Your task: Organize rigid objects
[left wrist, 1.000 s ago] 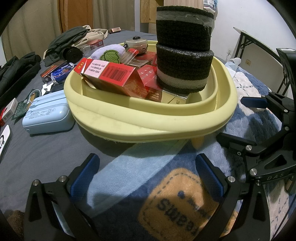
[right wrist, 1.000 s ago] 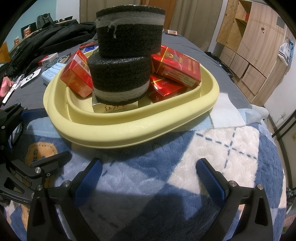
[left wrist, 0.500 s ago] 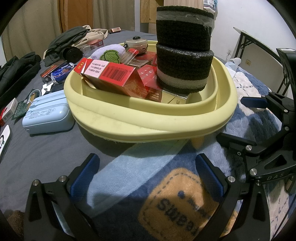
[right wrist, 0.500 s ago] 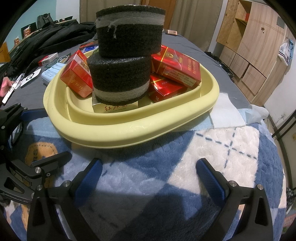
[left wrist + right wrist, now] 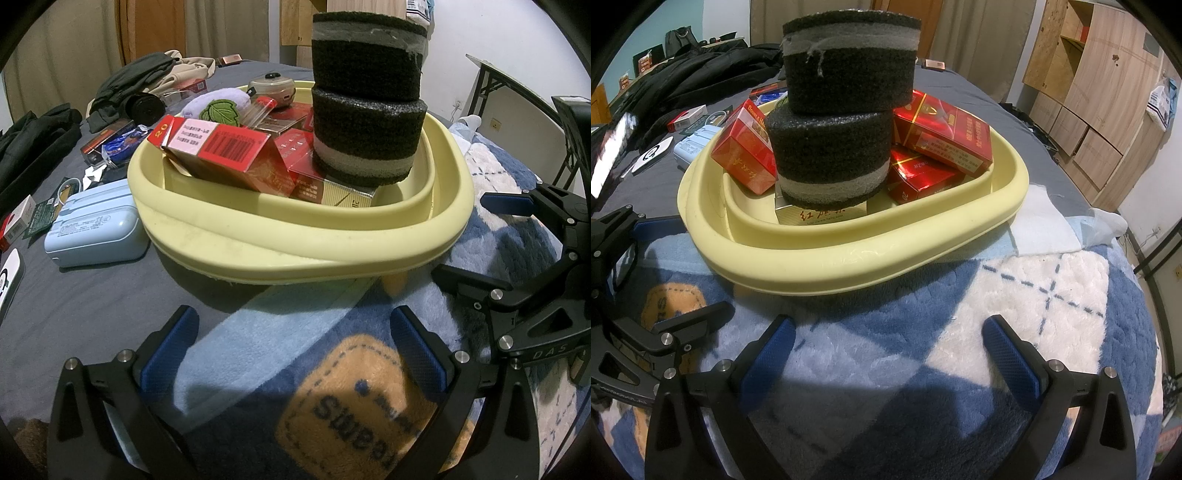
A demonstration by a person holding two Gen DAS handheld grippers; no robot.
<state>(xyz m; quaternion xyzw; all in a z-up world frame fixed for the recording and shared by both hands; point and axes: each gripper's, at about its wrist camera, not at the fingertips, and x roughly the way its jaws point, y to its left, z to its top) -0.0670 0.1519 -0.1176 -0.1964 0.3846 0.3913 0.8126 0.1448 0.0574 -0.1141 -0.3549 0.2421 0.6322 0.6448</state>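
A pale yellow basin (image 5: pixel 303 243) (image 5: pixel 849 258) sits on the bed ahead of both grippers. It holds several red cigarette boxes (image 5: pixel 221 155) (image 5: pixel 942 136), a gold box (image 5: pixel 820 216) and two stacked black foam rolls (image 5: pixel 365 110) (image 5: pixel 834 129). A purple plush with a green leaf (image 5: pixel 218 107) and a small beige device (image 5: pixel 273 86) lie at its far side. My left gripper (image 5: pixel 291 350) is open and empty, just short of the basin. My right gripper (image 5: pixel 886 354) is open and empty over the blue-and-white blanket (image 5: pixel 997 314); it also shows at the right of the left wrist view (image 5: pixel 476 240).
A light blue case (image 5: pixel 96 232) lies left of the basin on the grey sheet, with small boxes and packets (image 5: pixel 110 144) behind it. Dark clothes (image 5: pixel 140 81) are piled at the far left. A white cloth (image 5: pixel 1041 229) lies right of the basin. Wooden cabinets (image 5: pixel 1089 110) stand at the right.
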